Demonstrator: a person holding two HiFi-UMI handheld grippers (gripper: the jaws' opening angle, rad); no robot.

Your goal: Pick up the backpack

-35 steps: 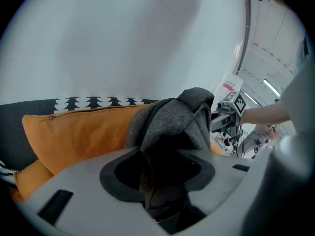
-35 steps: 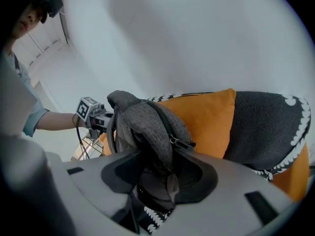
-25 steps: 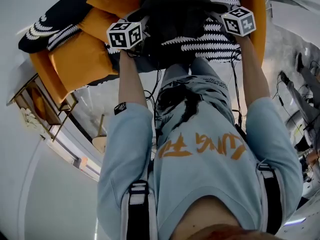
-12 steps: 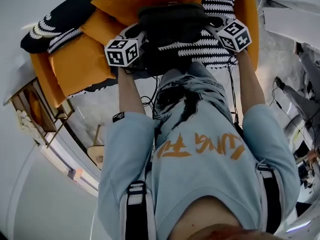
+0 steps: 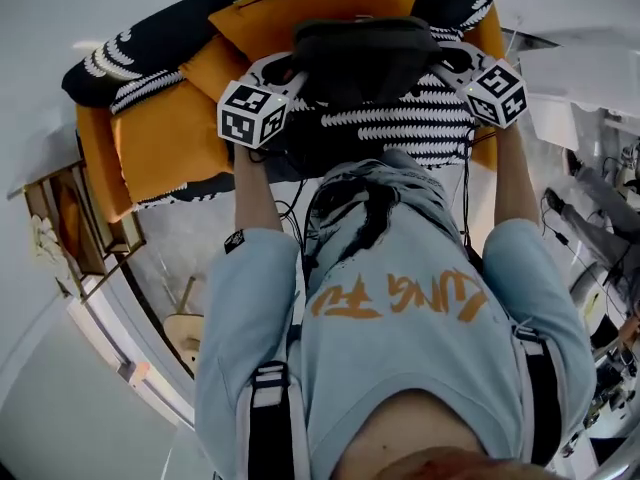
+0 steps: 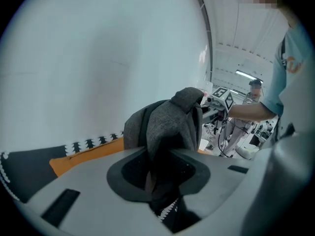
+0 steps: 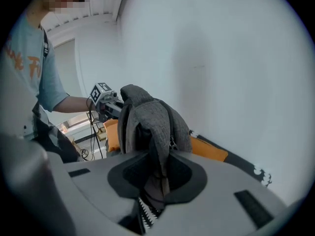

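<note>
Head view puts the person's pale blue shirt (image 5: 400, 328) nearest, with the left forearm (image 5: 255, 193) and the right forearm (image 5: 512, 183) reaching away from it toward the sofa (image 5: 160, 143). The left tongs (image 5: 288, 76) meet the left end of the backpack (image 5: 362, 53) and the right tongs (image 5: 442, 60) meet its right end. The dark grey bag therefore lies straight ahead and between the two. Its long axis runs left to right from one pair of tongs to the other, and neither hand is the nearer. In the left gripper view the jaws stand narrow and have just been closing, and they are clamped on a fold of the backpack's grey fabric that fills the gap between them. The right gripper view shows the same on its side, with jaws drawn close, lately closing, and pinching the bag's cloth near a strap. From both of these views the bag rises up out of the grip against the wall (image 6: 98, 48), so it looks carried by the tongs rather than resting. Its underside is hidden, though, so whether it is fully clear cannot be told. Under and just beyond it lies a black-and-white patterned throw (image 5: 400, 118) spread over the seat. Farther back an orange cushion (image 5: 310, 8) leans at the sofa's far side.
</note>
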